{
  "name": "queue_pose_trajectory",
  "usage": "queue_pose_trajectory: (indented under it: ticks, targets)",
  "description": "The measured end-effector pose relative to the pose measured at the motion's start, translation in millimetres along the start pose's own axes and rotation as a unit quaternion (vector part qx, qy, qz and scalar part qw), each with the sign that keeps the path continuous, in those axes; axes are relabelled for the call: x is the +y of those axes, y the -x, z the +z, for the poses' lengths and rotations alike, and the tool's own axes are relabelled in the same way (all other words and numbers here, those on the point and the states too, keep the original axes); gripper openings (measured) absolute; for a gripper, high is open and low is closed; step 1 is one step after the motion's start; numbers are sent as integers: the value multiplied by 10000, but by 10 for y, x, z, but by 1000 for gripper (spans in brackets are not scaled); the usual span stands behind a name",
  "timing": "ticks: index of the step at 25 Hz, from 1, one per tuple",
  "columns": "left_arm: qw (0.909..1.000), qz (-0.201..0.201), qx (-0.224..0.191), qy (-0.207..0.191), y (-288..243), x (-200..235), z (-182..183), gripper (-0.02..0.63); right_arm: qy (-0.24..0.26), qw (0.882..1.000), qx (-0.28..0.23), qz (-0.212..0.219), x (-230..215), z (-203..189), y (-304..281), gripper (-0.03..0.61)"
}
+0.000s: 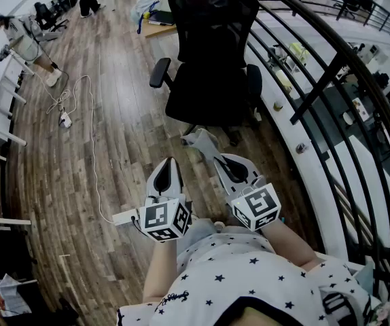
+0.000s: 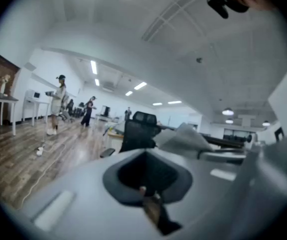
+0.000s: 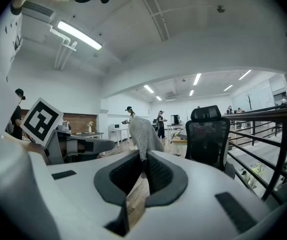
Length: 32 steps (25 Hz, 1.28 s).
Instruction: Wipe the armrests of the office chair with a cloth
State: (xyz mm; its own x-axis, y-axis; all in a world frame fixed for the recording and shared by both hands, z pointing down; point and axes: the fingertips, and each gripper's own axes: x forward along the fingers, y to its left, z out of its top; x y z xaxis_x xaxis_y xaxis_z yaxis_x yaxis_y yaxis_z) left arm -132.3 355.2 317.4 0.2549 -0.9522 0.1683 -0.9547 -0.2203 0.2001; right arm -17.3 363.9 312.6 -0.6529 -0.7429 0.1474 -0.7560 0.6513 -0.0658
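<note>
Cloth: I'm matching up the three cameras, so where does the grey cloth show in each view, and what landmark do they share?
Head view: cloth at centre, at the right gripper's tip, in front of the chair.
Left gripper view: cloth right of centre, beside the chair.
Right gripper view: cloth at centre, rising from the shut jaws.
Shared landmark: black office chair.

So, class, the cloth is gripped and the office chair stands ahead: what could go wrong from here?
The cloth hangs from only the right gripper's tips, so it may slip out against an armrest. The white cable trails over the floor close by: a possible trip.
</note>
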Motion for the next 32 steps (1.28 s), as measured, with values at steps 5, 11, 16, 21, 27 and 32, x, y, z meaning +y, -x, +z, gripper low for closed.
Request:
queue_pose_trajectory:
  ticks: [5,11,16,21,27,32]
  targets:
    - [10000,23,5,86,44,-105,-42,6,31,9999,60,109,-1,-22,109,26]
    - [9998,69,53,171,51,-92,-106,6,-25,9995,82,302,12,-74,99,28]
    - [9996,124,69,227,-15,-25,-94,6,-18,9993,91,360,1,-56,9,28]
    - [9998,50,40,199,-194,27,-54,6,-43,9992,90,378,-53,-53,-167,28]
    - [9998,-5,16,200,-563,224,13,6,-48,9993,126,341,-209,-61,-522,28]
    - [9998,-72,56,172,-963,506,119,6,-31,9997,61,237,-421,84,-1009,28]
